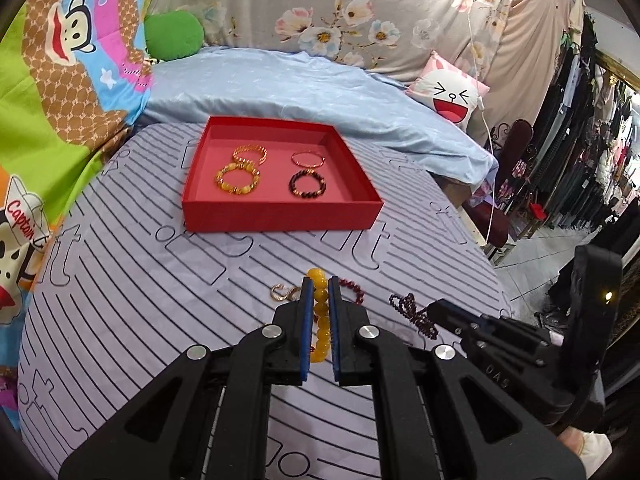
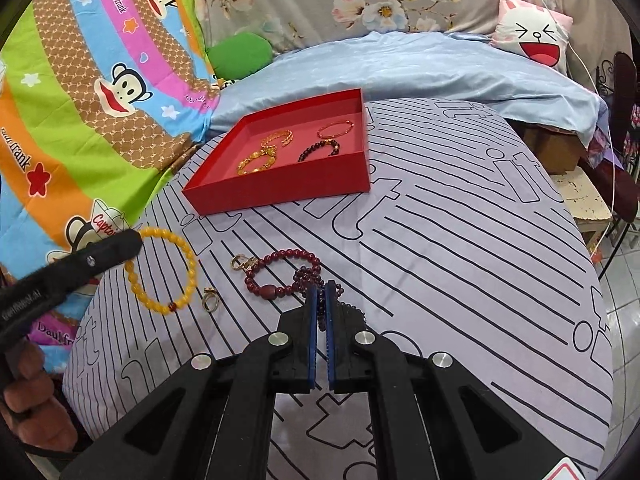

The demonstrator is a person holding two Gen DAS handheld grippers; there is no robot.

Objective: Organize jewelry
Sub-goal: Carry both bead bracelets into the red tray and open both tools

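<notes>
My left gripper is shut on a yellow bead bracelet; in the right wrist view that bracelet hangs as a ring from the left gripper. My right gripper is shut on a dark purple bead strand, also seen as a strand at the right gripper tip. A dark red bead bracelet lies on the striped cloth between them. The red tray beyond holds several bracelets.
Two small gold pieces lie on the cloth near the red bracelet. A light blue quilt rises behind the tray, and cartoon bedding lies to the left. The bed edge drops to a tiled floor on the right.
</notes>
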